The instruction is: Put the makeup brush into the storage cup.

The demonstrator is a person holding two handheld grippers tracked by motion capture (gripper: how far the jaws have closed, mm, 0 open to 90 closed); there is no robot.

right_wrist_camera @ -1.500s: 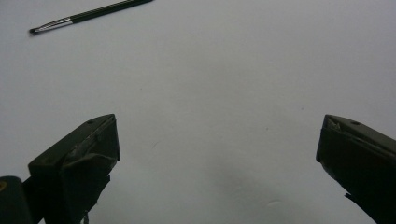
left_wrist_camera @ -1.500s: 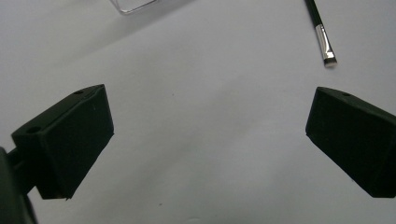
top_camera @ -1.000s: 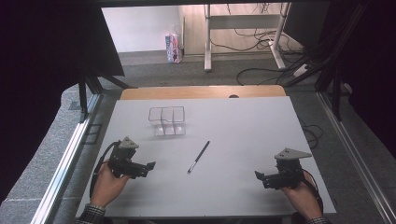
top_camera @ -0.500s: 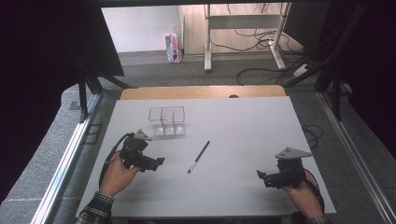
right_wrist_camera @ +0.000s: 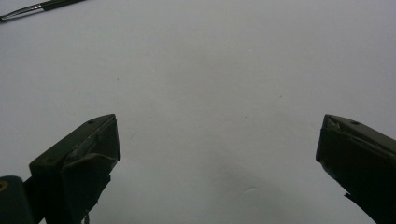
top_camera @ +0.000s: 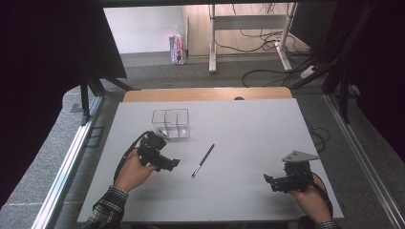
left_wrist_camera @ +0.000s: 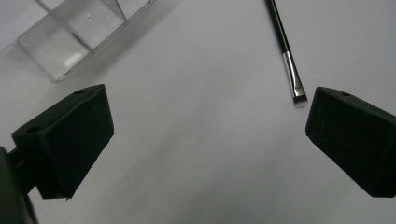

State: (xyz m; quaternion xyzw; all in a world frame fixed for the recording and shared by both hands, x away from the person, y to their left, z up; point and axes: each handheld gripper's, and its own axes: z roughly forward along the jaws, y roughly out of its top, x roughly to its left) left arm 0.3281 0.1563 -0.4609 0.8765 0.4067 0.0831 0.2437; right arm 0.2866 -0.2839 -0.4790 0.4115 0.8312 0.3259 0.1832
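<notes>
A thin black makeup brush [top_camera: 203,160] with a silver ferrule lies at the middle of the white table [top_camera: 248,129]; its flat tip [left_wrist_camera: 299,96] sits just ahead of my left gripper's right-hand jaw. A clear plastic organizer [top_camera: 171,123] with compartments stands behind it, also at the upper left [left_wrist_camera: 74,35] in the left gripper view. My left gripper [top_camera: 173,163] is open with nothing between its jaws, pointing right toward the brush. My right gripper [top_camera: 268,180] rests open and empty near the table's front right, with the brush [right_wrist_camera: 42,6] far off at the top left of its view.
A wooden strip [top_camera: 205,94] borders the table's far edge. Metal rails [top_camera: 67,162] run along both sides. Beyond the table are a carton [top_camera: 176,48], desk legs [top_camera: 213,38] and cables on the floor.
My left gripper has moved right and slightly forward, from the table's left side toward the brush. The right gripper has stayed in place.
</notes>
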